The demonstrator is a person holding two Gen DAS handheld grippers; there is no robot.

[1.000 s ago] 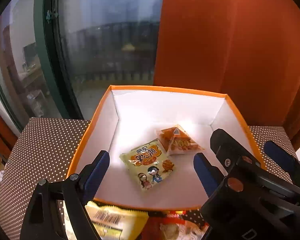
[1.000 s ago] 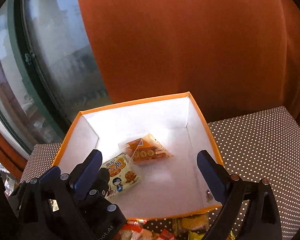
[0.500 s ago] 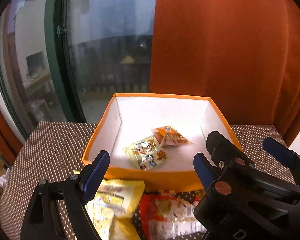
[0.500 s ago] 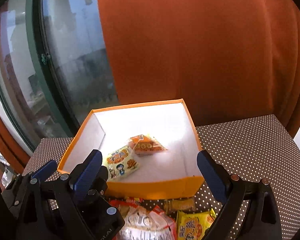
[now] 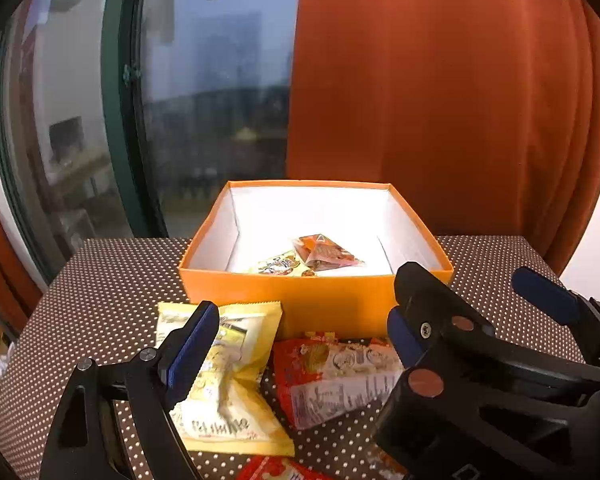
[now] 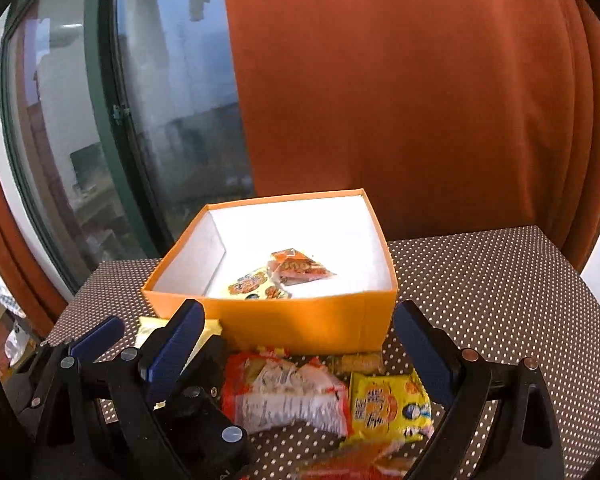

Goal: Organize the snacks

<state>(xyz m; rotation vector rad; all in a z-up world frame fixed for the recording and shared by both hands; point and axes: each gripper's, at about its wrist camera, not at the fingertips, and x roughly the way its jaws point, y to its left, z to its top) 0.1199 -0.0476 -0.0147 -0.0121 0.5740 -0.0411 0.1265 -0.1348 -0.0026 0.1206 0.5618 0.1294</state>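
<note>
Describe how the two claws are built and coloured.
Both the left claw and the right claw share one build: matte black angular frames with silver and copper-coloured rivets, and two fingers faced with ribbed blue pads. No cables or sleeves show.

Dim window daylight, fisheye-warped edges, slight blur

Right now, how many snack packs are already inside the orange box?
2: an orange triangular pack mid-floor in the orange box, and a yellow cartoon pack touching its left side. The front wall may hide others.
</note>
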